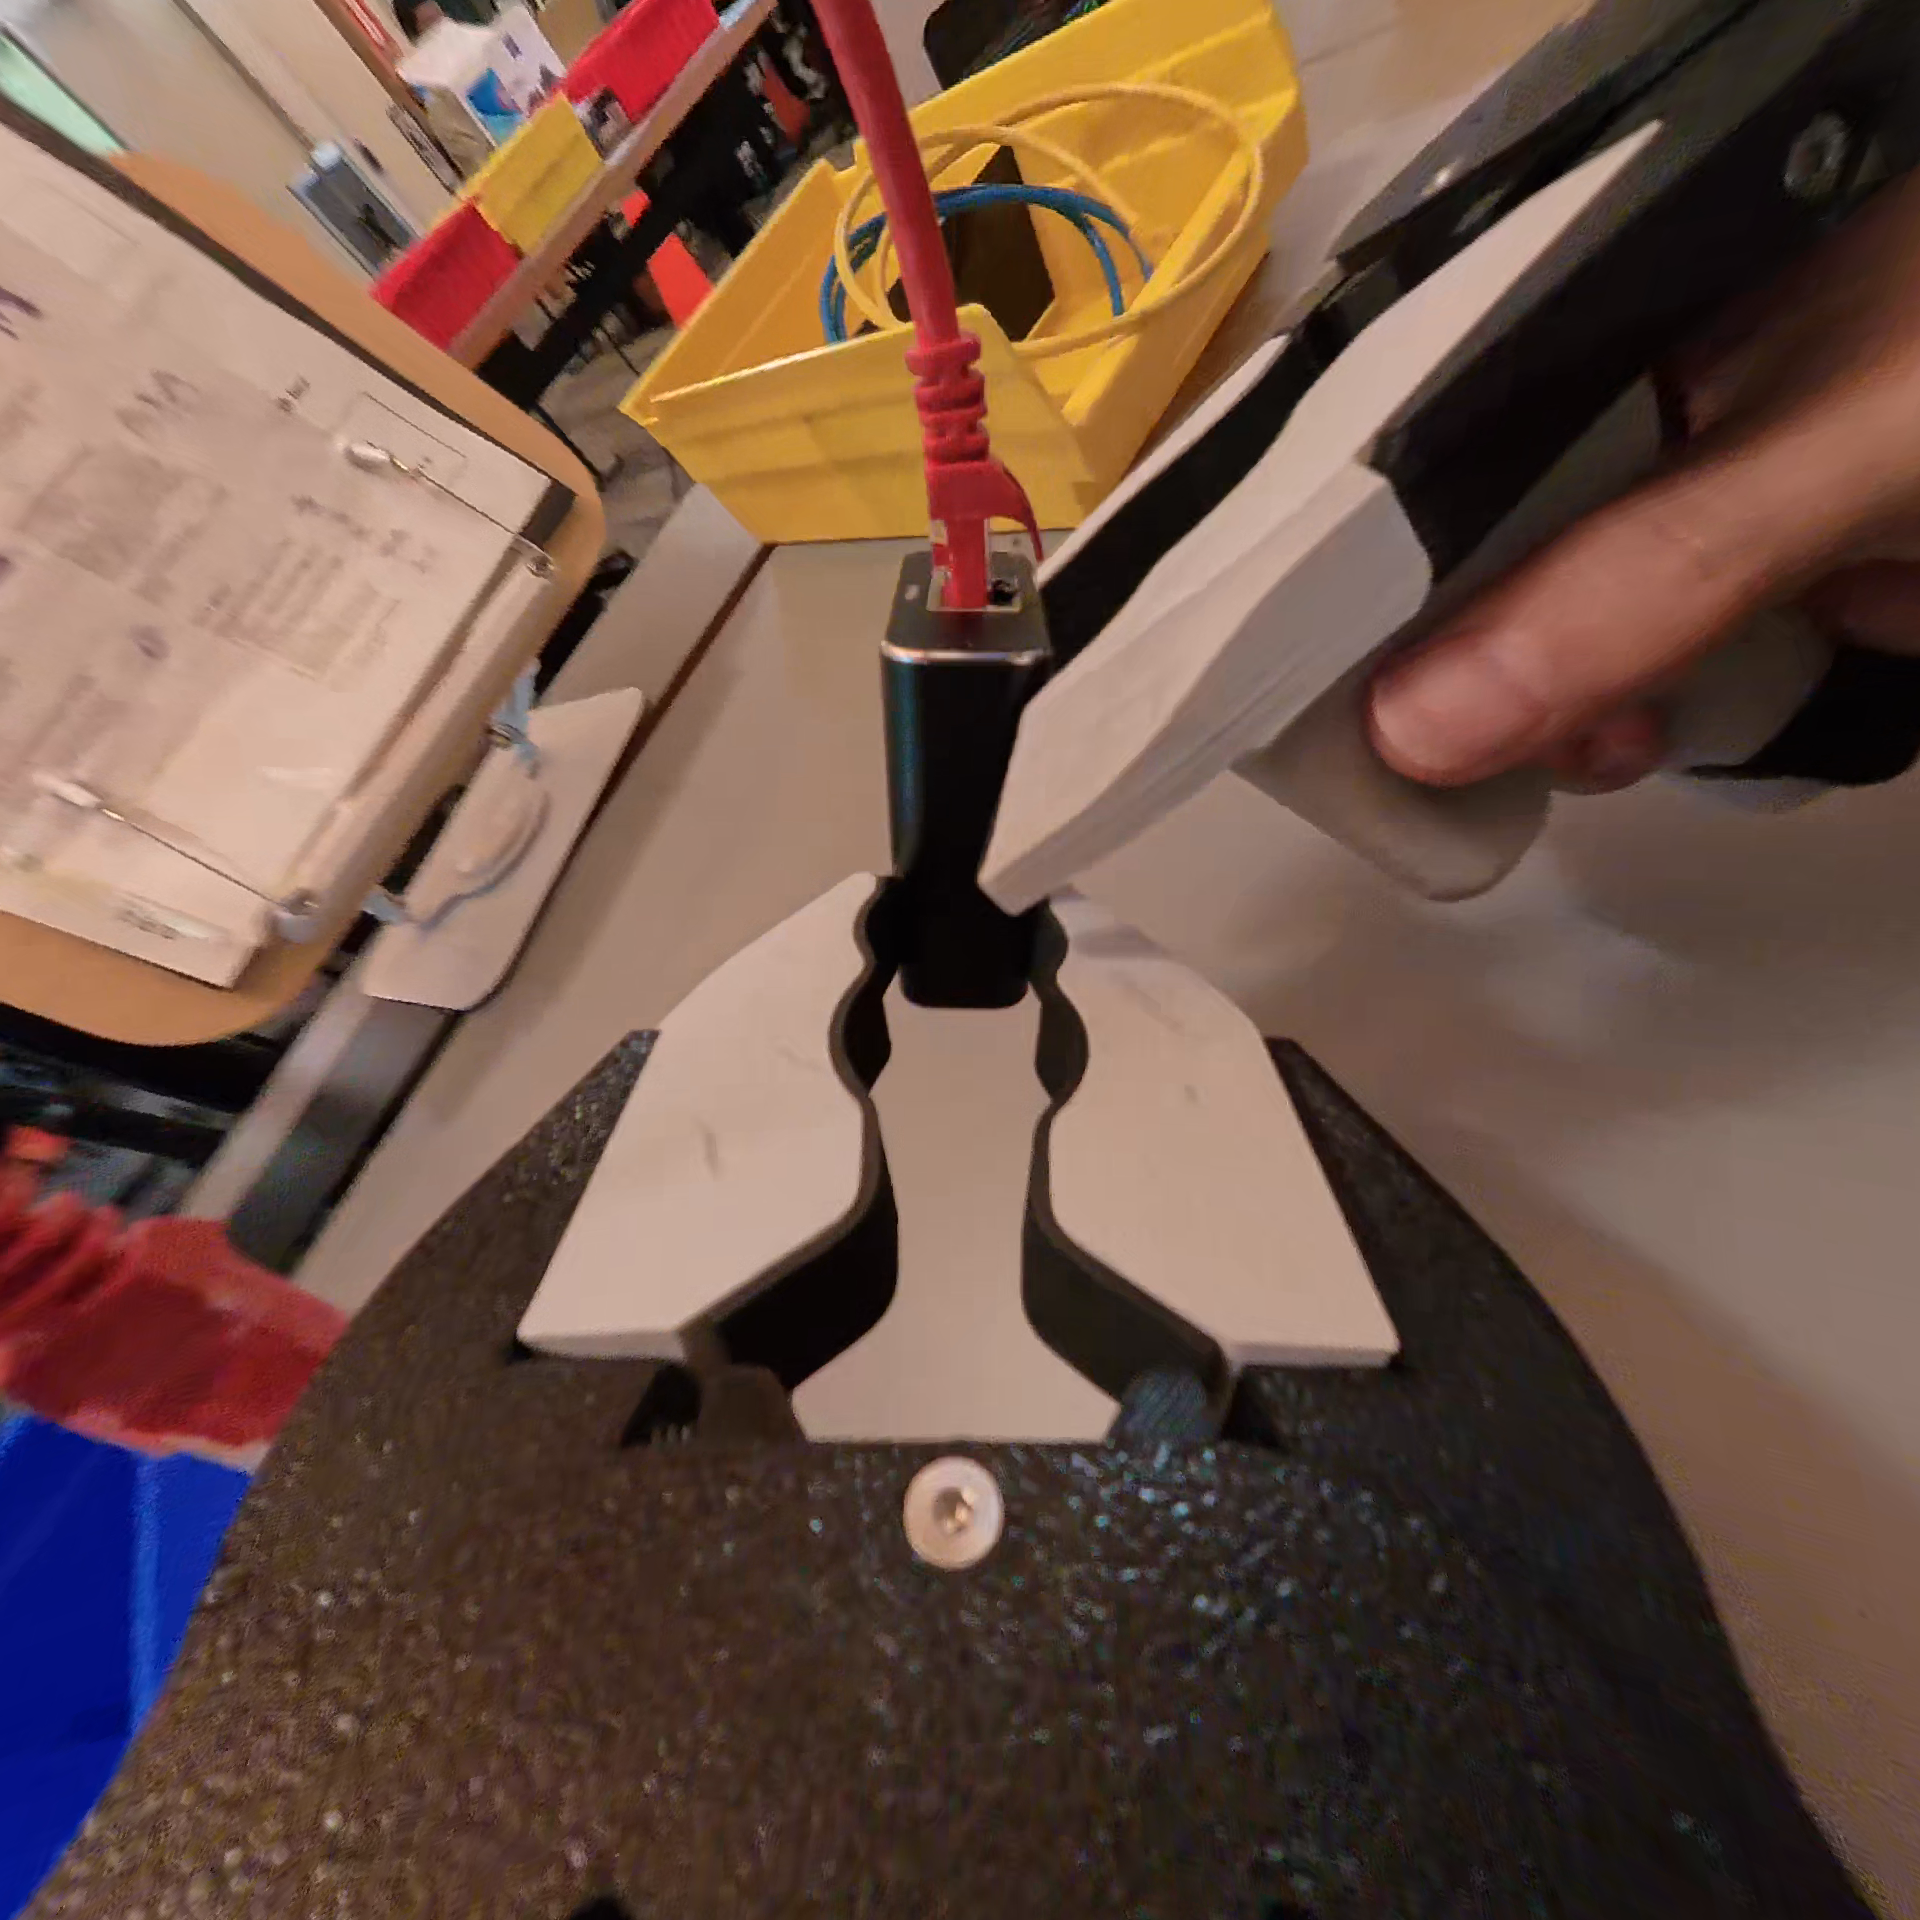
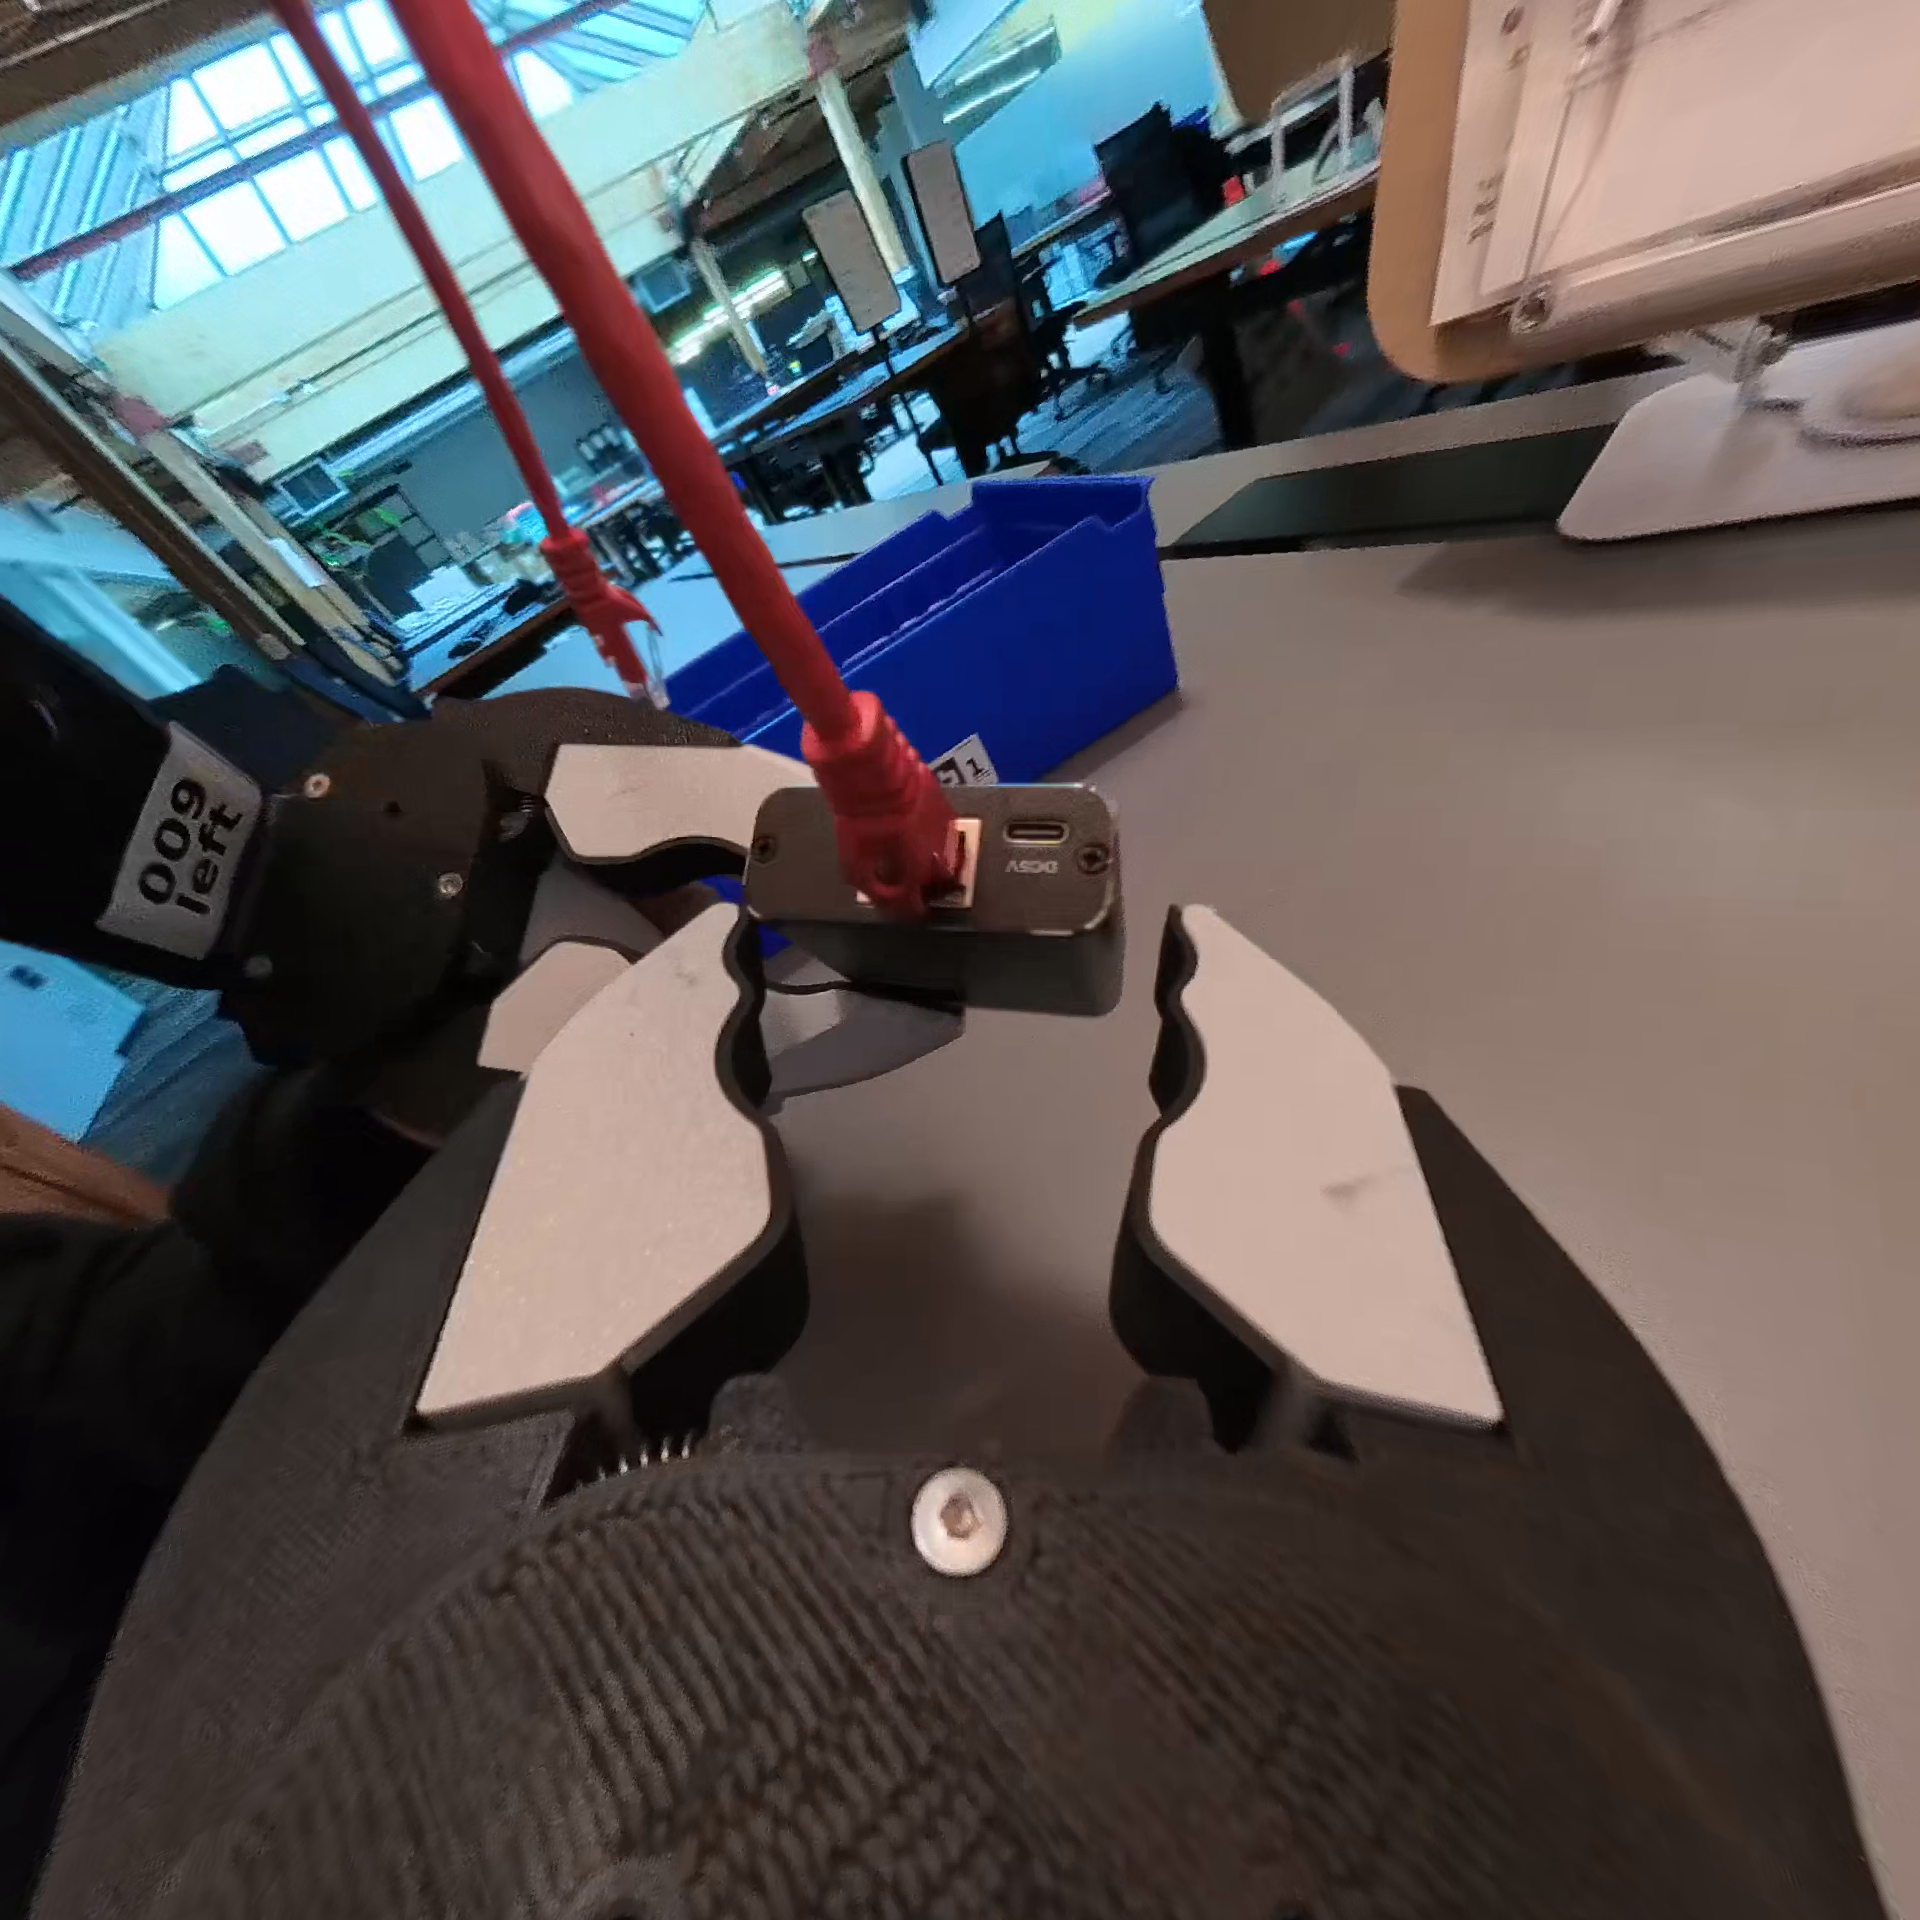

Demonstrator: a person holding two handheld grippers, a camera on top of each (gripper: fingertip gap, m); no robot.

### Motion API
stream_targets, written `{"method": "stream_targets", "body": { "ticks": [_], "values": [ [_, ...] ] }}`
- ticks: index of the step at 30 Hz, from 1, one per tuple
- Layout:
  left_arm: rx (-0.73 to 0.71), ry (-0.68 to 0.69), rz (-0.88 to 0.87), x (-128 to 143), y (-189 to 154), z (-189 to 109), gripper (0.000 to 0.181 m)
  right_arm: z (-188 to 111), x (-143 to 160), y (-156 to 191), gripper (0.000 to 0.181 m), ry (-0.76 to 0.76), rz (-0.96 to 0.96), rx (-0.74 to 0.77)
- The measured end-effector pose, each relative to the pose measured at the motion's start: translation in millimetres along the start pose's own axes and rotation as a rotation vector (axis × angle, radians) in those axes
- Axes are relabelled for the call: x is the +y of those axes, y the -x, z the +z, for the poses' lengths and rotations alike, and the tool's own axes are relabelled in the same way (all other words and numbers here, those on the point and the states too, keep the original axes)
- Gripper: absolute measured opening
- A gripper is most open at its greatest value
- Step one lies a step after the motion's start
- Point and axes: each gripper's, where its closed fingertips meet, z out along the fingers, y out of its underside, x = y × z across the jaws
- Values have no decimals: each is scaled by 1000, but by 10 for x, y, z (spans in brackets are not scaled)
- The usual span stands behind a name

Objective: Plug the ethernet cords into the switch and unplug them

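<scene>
The left gripper (image 1: 961, 935) is clamping the near end of the black switch (image 1: 961, 748), its two grey fingers (image 1: 748, 1091) closing narrowly around the body and holding it above the grey table (image 1: 1455, 1143). A red ethernet cord (image 1: 951, 416) is sitting plugged into a port on the switch's far face, its cable rising out of the top of the picture.

The right gripper (image 2: 961, 997) is standing wide open with nothing between its fingers (image 2: 1299, 1195); its tips are just beside the switch (image 2: 935, 852), one finger seeming to touch its side in the left wrist view, where a hand (image 1: 1662, 644) is gripping the tool's handle. In the right wrist view the second end (image 2: 623, 634) of the red cord is hanging loose in the air above the left gripper (image 2: 665, 831).

A yellow bin (image 1: 831, 416) is sitting near the table's far edge in the left view, holding coiled yellow and blue cables (image 1: 1039, 239). A blue bin (image 2: 1039, 623) is resting on the table behind the switch. A board with papers (image 1: 208, 571) is standing at the table's side edge. Beyond, a large workshop with long tables and skylights is showing.
</scene>
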Motion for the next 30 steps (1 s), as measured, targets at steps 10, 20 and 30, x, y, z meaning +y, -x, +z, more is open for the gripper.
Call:
{"method": "stream_targets", "body": {
  "ticks": [10, 20, 30],
  "values": [
    [-127, 63, 250, -3, -33, 54, 24, -43, 21, -43, 65, 8, -100, 50],
    [257, -262, -255, -278, -161, -145, 47, -196, -171, 20, 65, -142, -35, -134],
    [559, -678, -619, -657, -96, -518, 70, -335, -370, 590, 66, -355, 51, -553]
  ]
}}
